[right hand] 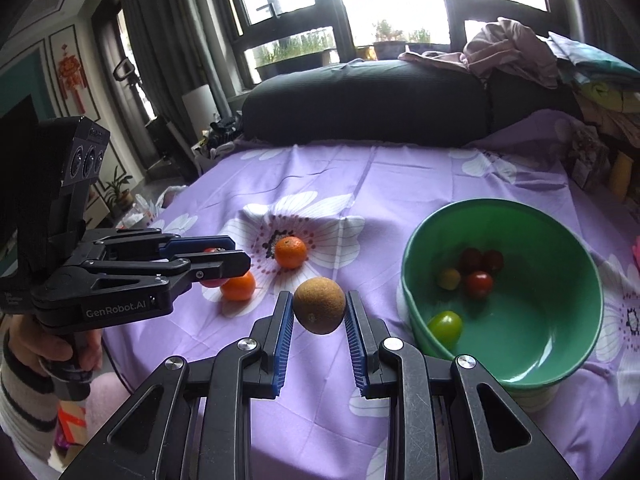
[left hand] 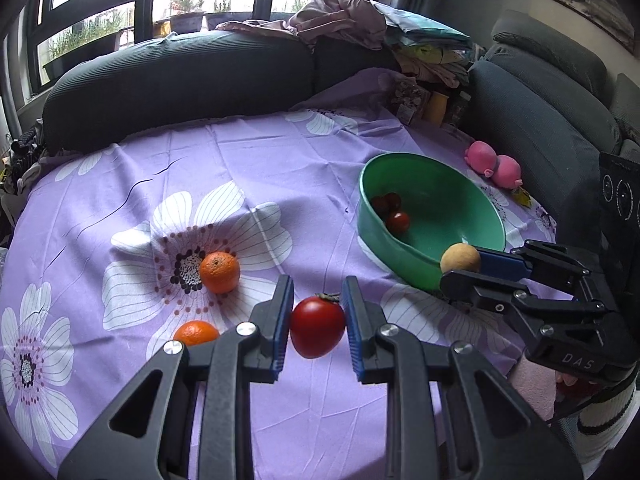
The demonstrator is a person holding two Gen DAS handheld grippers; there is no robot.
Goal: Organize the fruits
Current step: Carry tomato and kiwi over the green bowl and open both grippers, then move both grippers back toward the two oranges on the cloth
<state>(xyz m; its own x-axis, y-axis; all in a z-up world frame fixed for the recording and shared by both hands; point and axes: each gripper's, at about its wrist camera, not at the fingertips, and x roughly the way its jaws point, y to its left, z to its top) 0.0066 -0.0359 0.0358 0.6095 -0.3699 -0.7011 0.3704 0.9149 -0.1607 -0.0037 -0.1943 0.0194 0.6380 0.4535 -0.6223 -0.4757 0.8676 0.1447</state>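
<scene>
My left gripper [left hand: 318, 328] is shut on a red tomato [left hand: 317, 326], held above the purple flowered cloth. My right gripper [right hand: 319, 312] is shut on a round brown fruit [right hand: 319, 310], held left of the green bowl [right hand: 568, 364]. In the left wrist view the right gripper [left hand: 460, 266] holds that brown fruit [left hand: 460, 258] at the bowl's near rim [left hand: 400, 256]. The bowl holds several small red tomatoes [right hand: 479, 283], a yellow one [right hand: 449, 279] and a green one [right hand: 445, 325]. Two oranges [left hand: 219, 272] [left hand: 196, 333] lie on the cloth left of the left gripper.
A dark sofa cushion [left hand: 176, 80] borders the table's far side, with piled clothes [left hand: 340, 20] at the back right. A pink plush toy [left hand: 494, 164] lies beyond the bowl. Packets and jars [left hand: 424, 104] stand at the far right.
</scene>
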